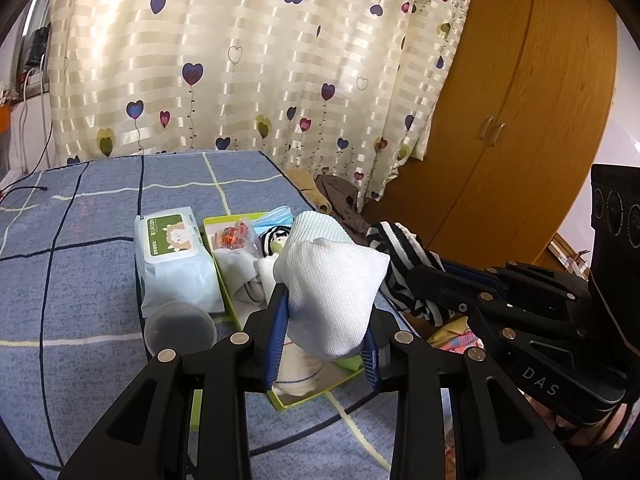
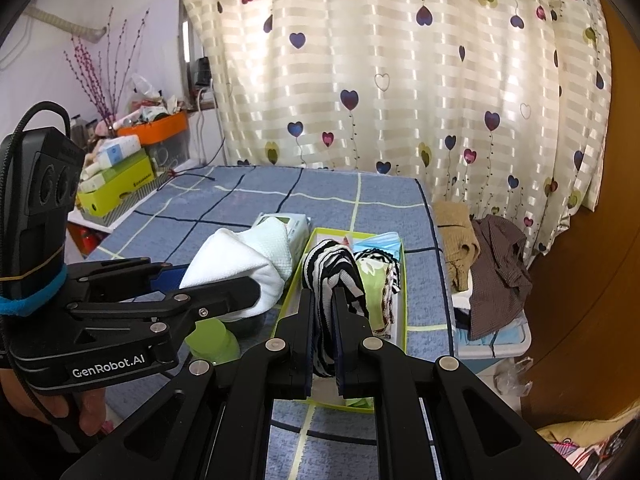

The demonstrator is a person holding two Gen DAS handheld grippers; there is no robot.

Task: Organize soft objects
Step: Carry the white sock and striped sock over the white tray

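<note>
My left gripper (image 1: pixel 326 316) is shut on a white sock (image 1: pixel 334 284) and holds it above the green-rimmed box (image 1: pixel 222 280); it also shows in the right wrist view (image 2: pixel 240 264). My right gripper (image 2: pixel 324 300) is shut on a black-and-white striped sock (image 2: pixel 334 268) over the box (image 2: pixel 403 280), and shows in the left wrist view (image 1: pixel 404 256). The box holds more socks, a blue face mask (image 2: pixel 380 242) and a small orange packet (image 1: pixel 232 236).
A wet wipes pack (image 1: pixel 172 256) and a clear plastic cup (image 1: pixel 180 328) lie left of the box on the blue checked cloth (image 1: pixel 80 272). Clothes (image 2: pixel 496 268) pile beyond the table's right edge. Curtain behind, wooden wardrobe (image 1: pixel 520 120) at right, cluttered shelf (image 2: pixel 120 172) at left.
</note>
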